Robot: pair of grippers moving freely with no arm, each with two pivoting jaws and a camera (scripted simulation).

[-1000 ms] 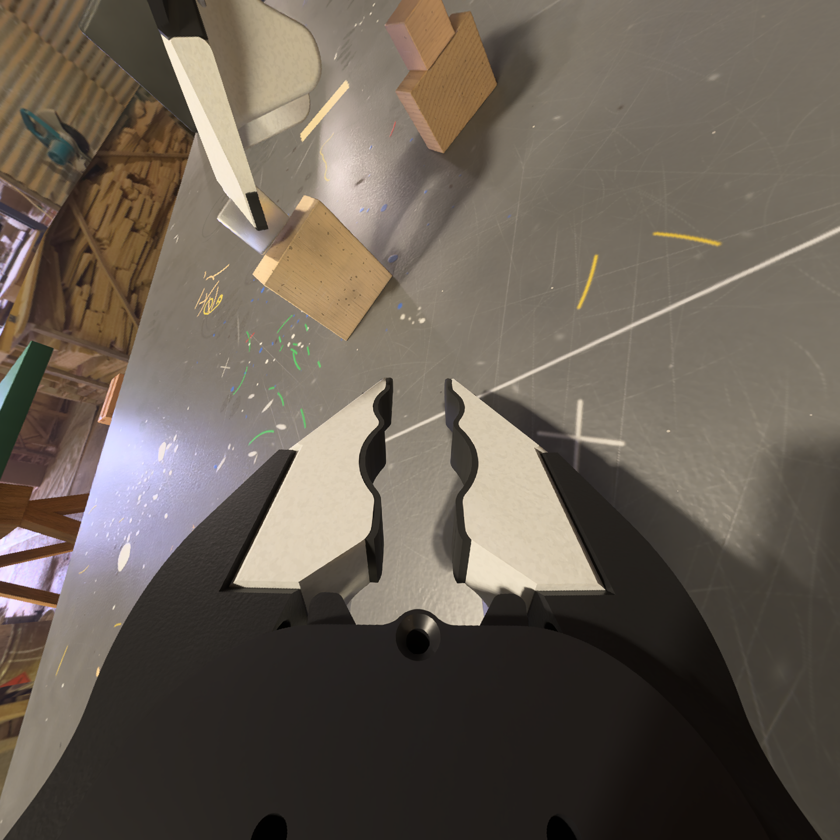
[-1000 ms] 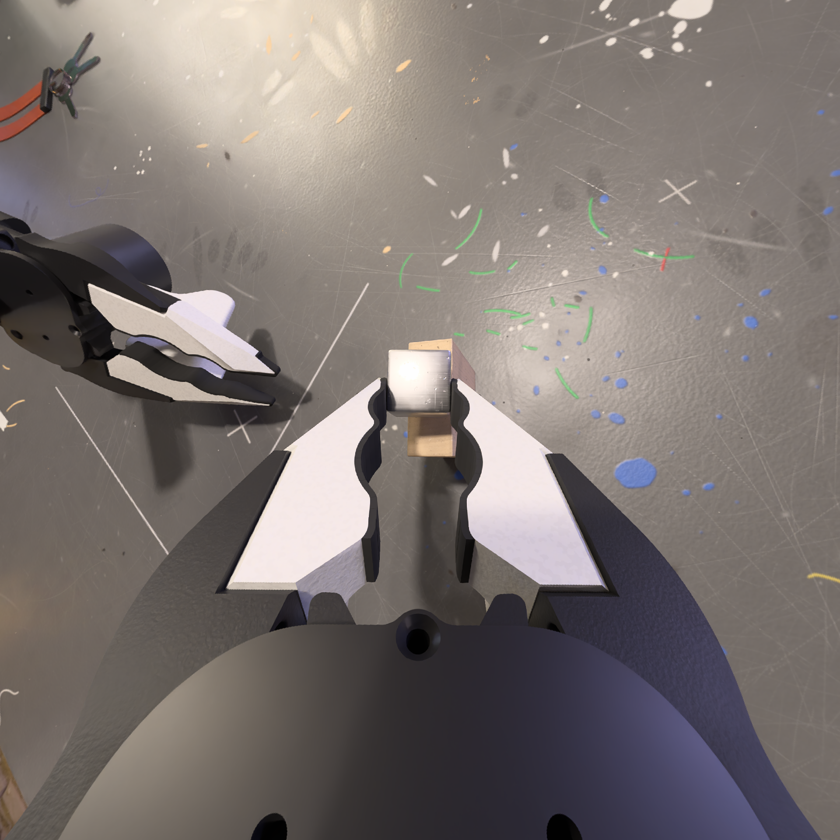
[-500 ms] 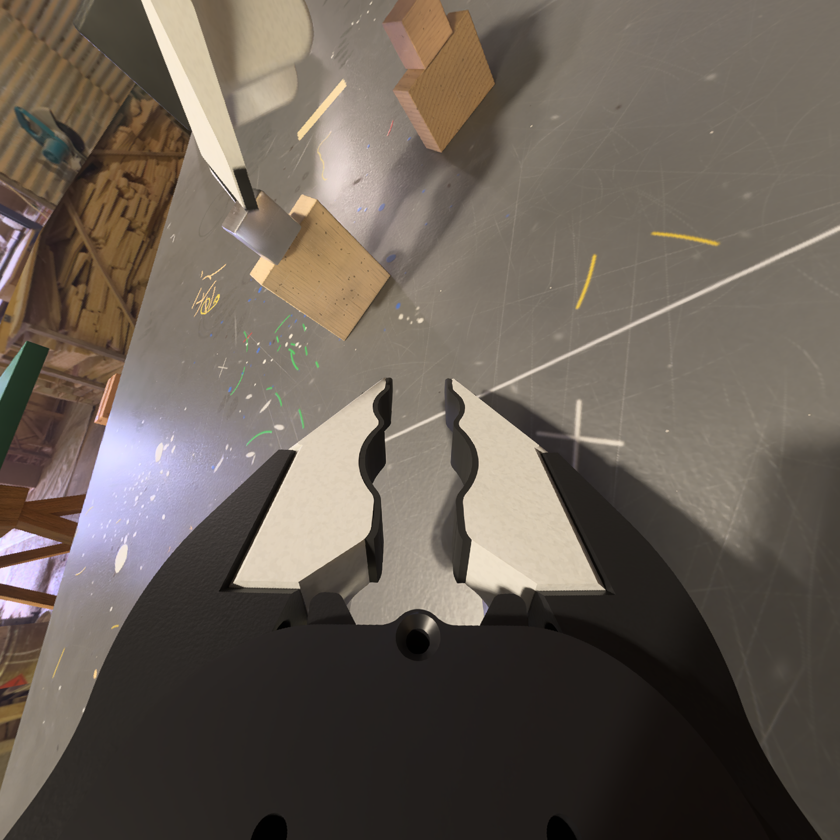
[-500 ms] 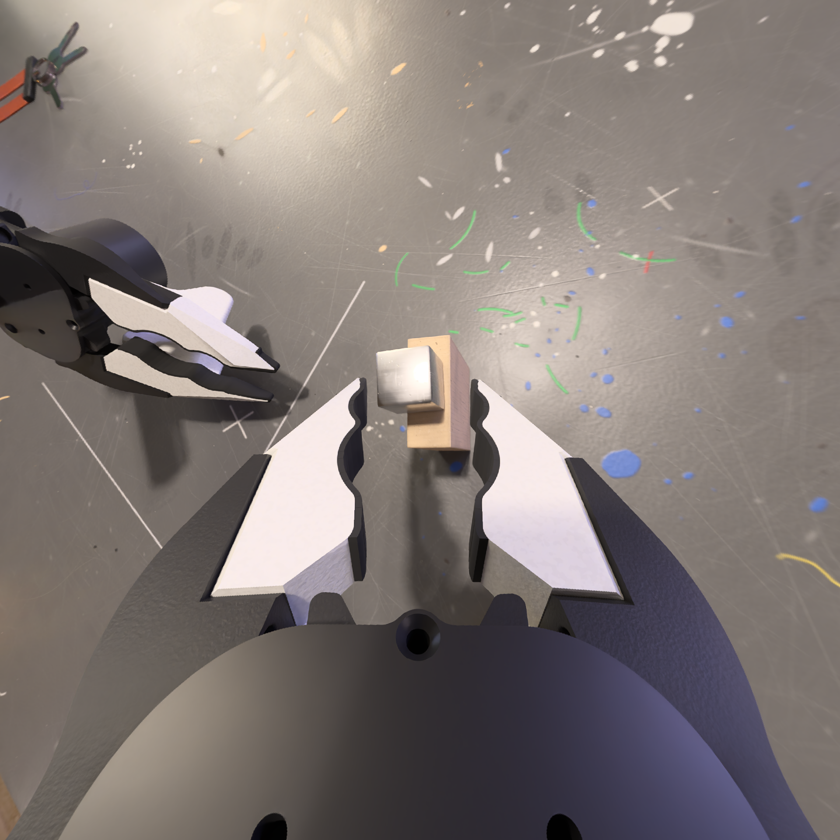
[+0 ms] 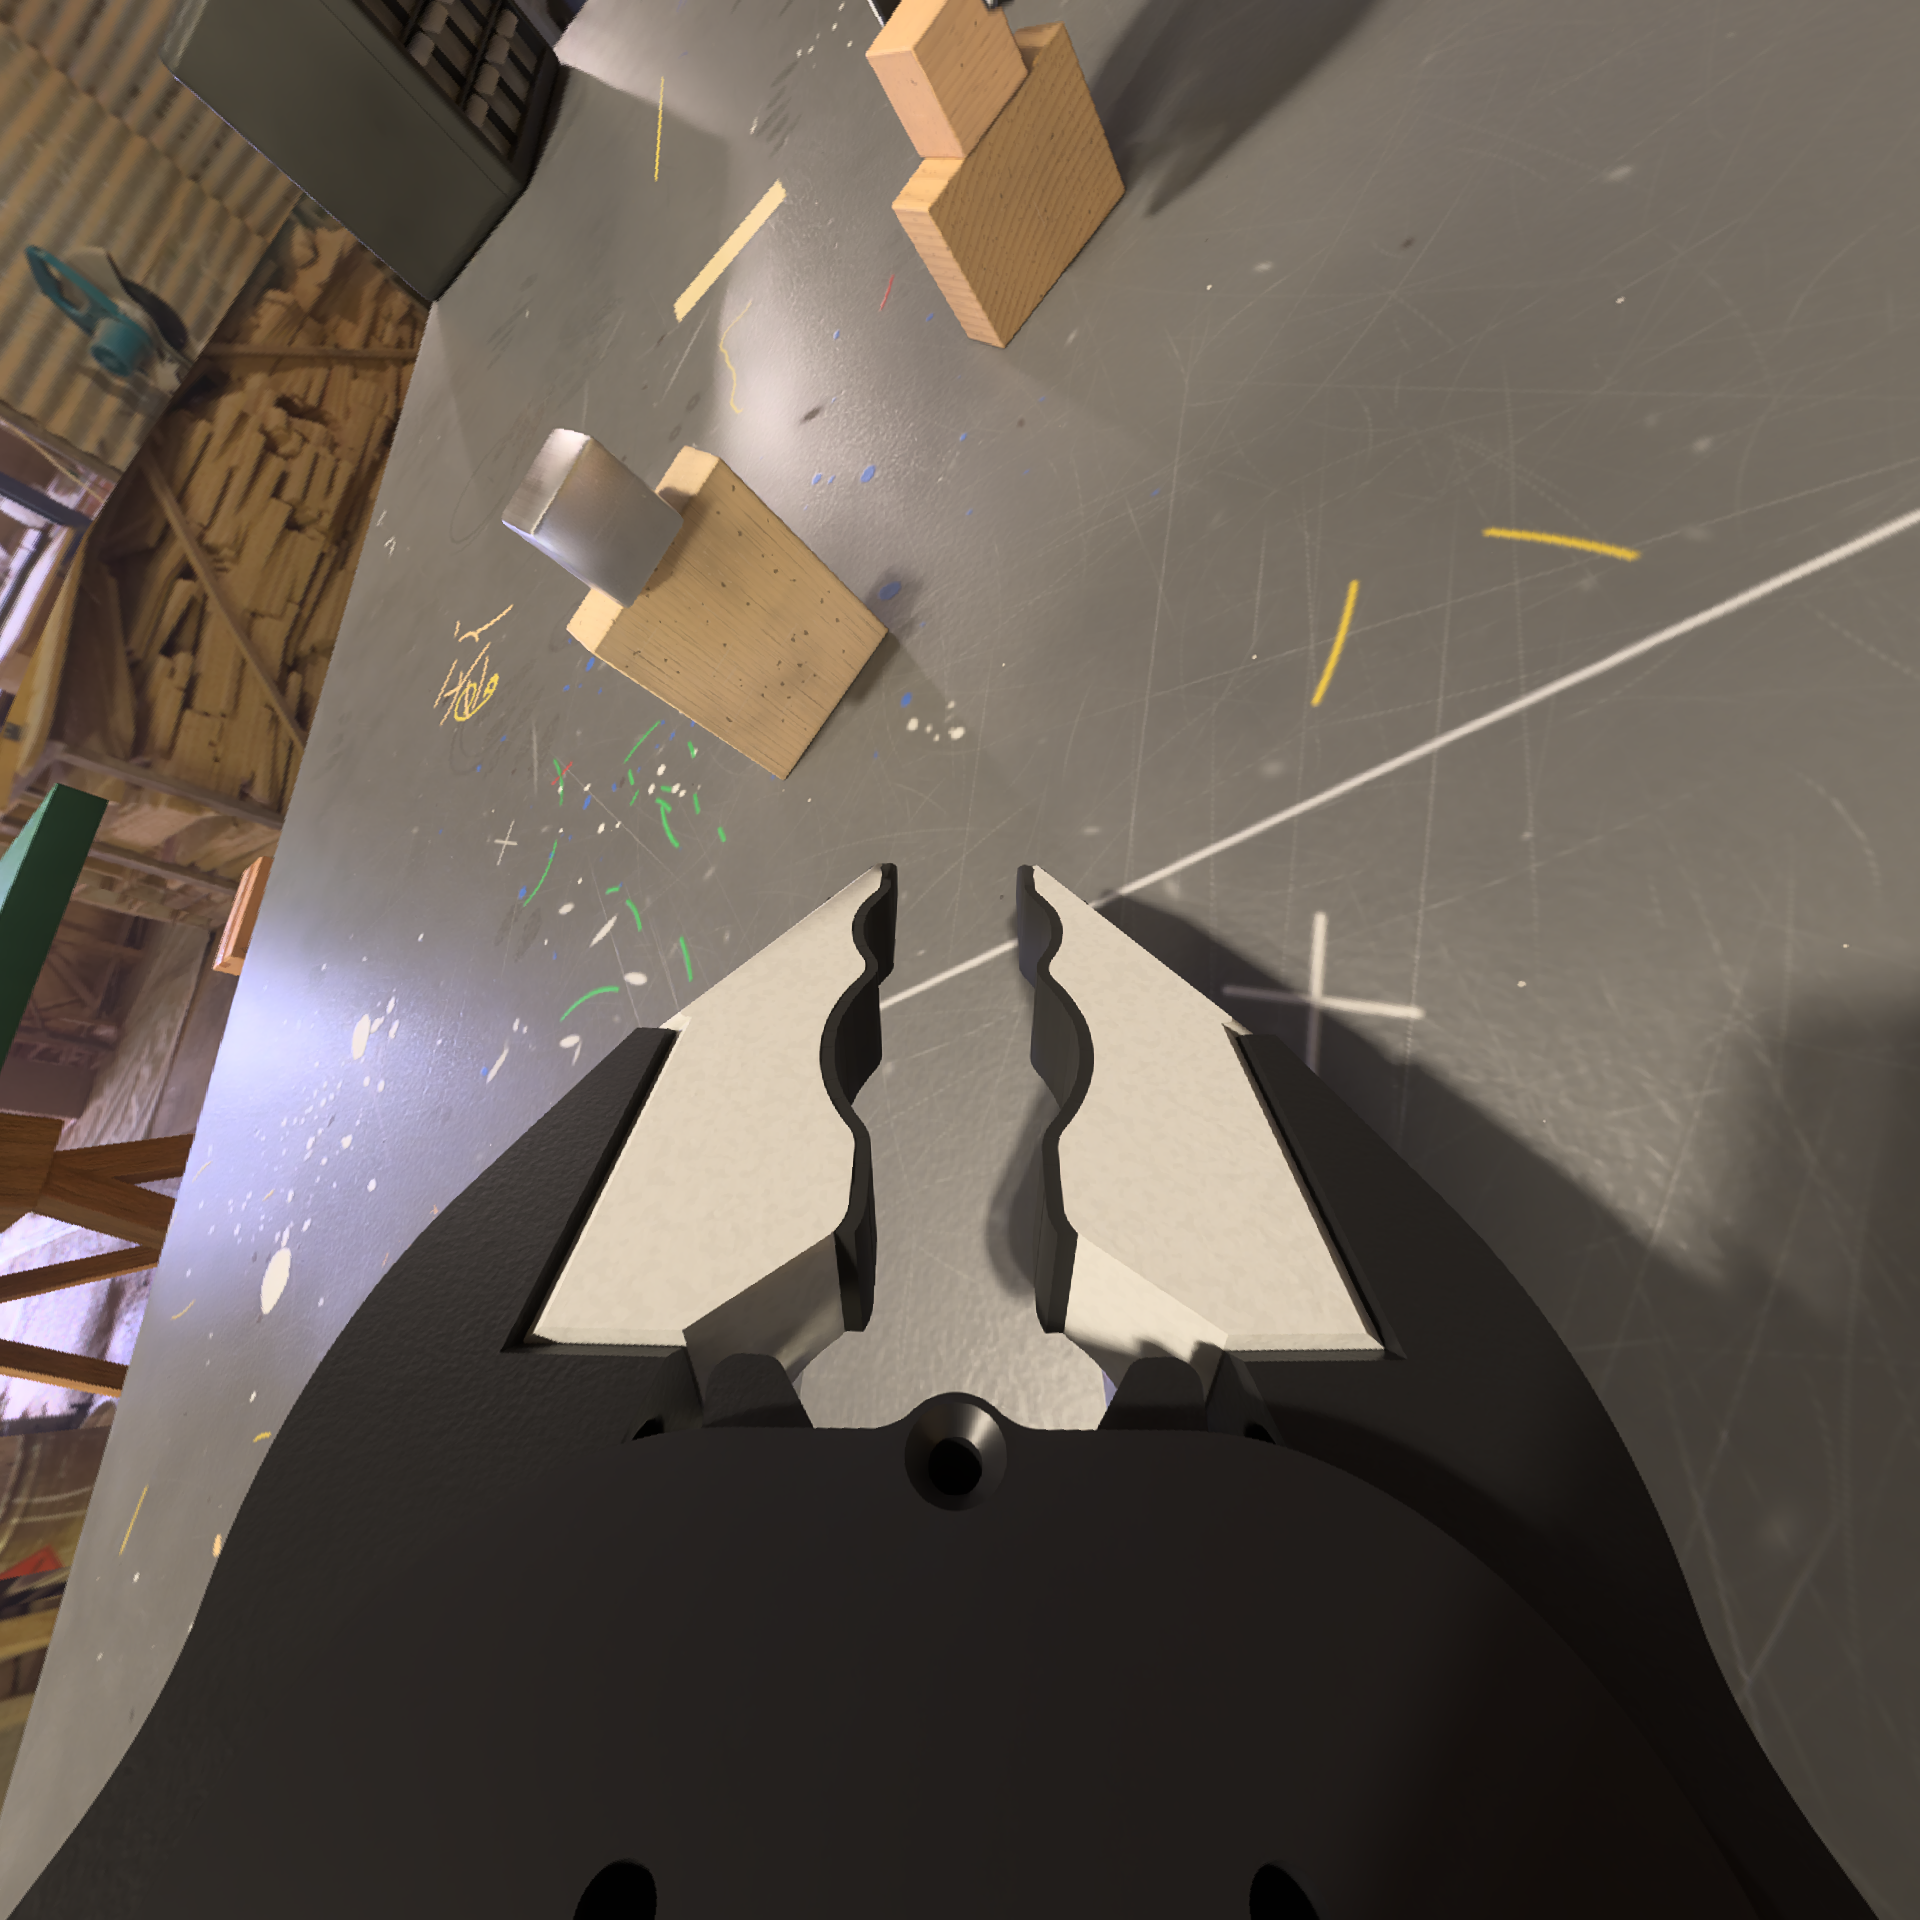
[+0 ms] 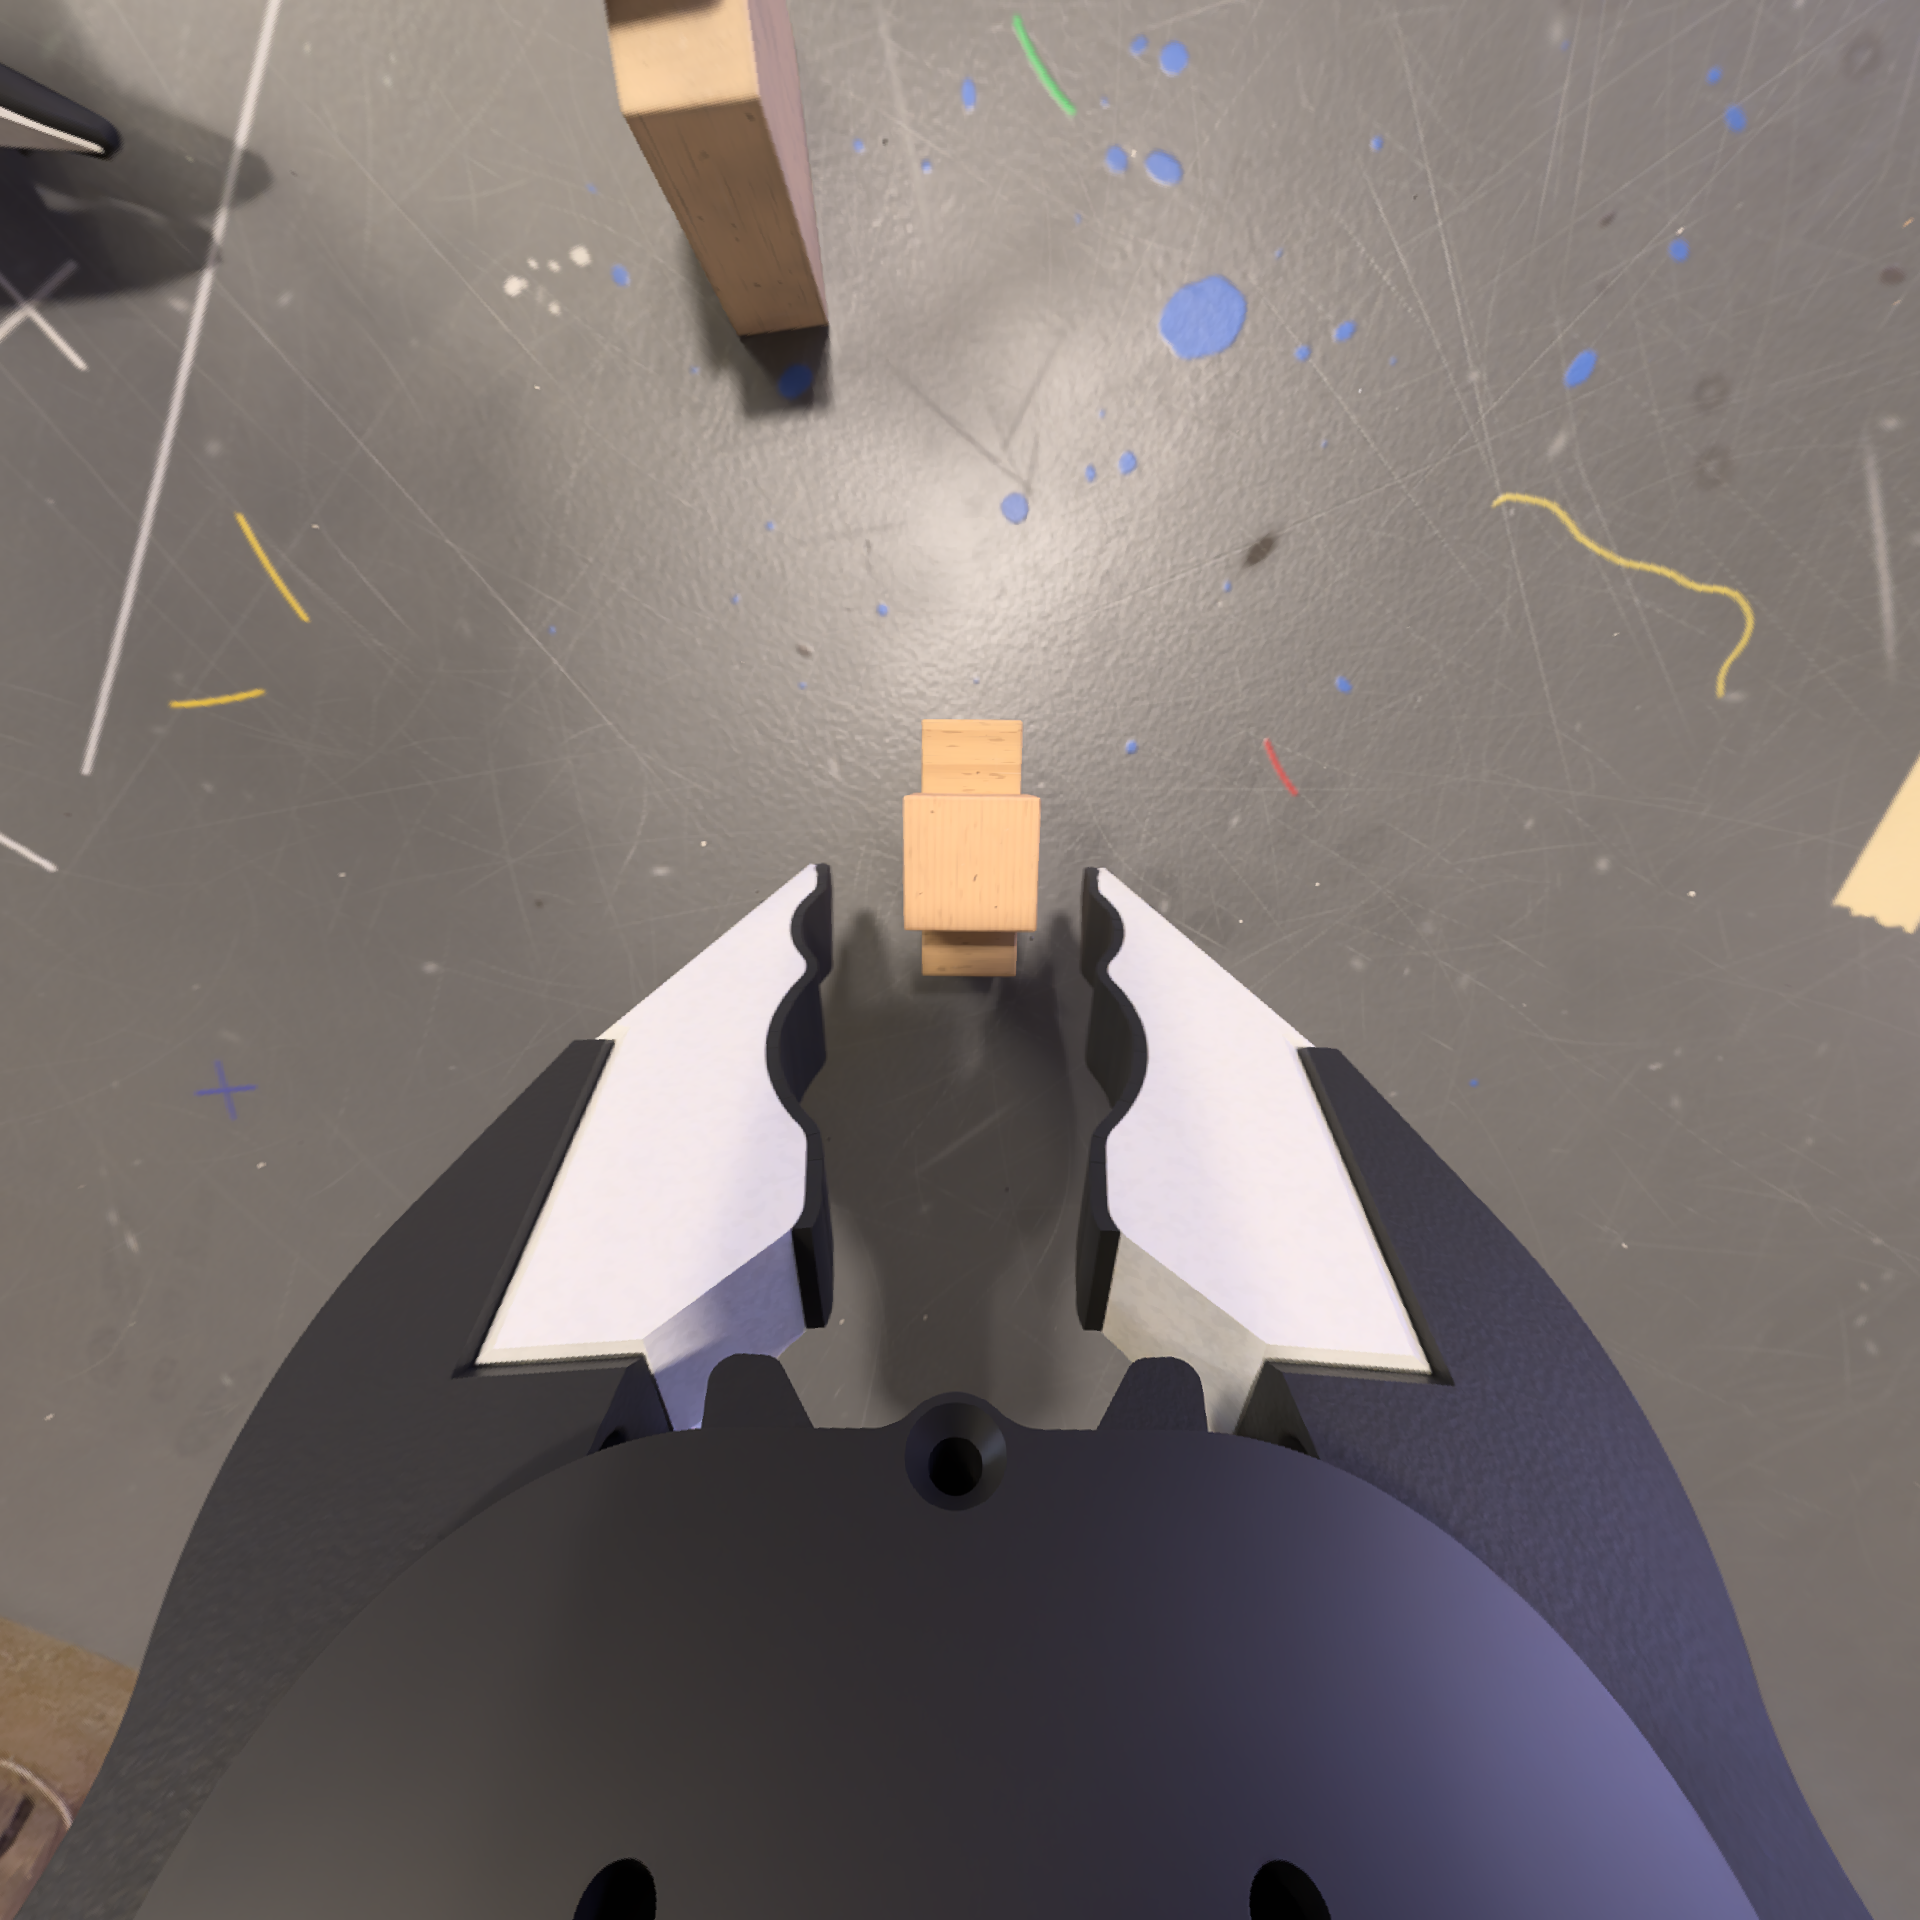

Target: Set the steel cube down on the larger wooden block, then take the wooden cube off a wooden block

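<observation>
The steel cube (image 5: pixel 592 514) rests on the far end of the larger wooden block (image 5: pixel 727 623), free of any gripper. The wooden cube (image 5: pixel 940 73) sits on the smaller wooden block (image 5: pixel 1013 197) farther back. My left gripper (image 5: pixel 954 883) is open and empty, low over the table and short of both blocks. My right gripper (image 6: pixel 956 883) is open and looks straight down, its fingertips on either side of the wooden cube (image 6: pixel 971 862) and apart from it. The smaller block (image 6: pixel 971 753) shows under that cube. The larger block (image 6: pixel 727 197) stands beyond; the steel cube is out of this view.
The grey table (image 5: pixel 1455 935) is marked with paint flecks and scratches. Its edge runs down the left side of the left wrist view. A dark cabinet (image 5: pixel 353 135) stands at the far left corner. A strip of tape (image 6: pixel 1886 862) lies to the right.
My right gripper opened, left the steel cube on the larger block, and moved across to hover over the wooden cube. My left gripper has not moved.
</observation>
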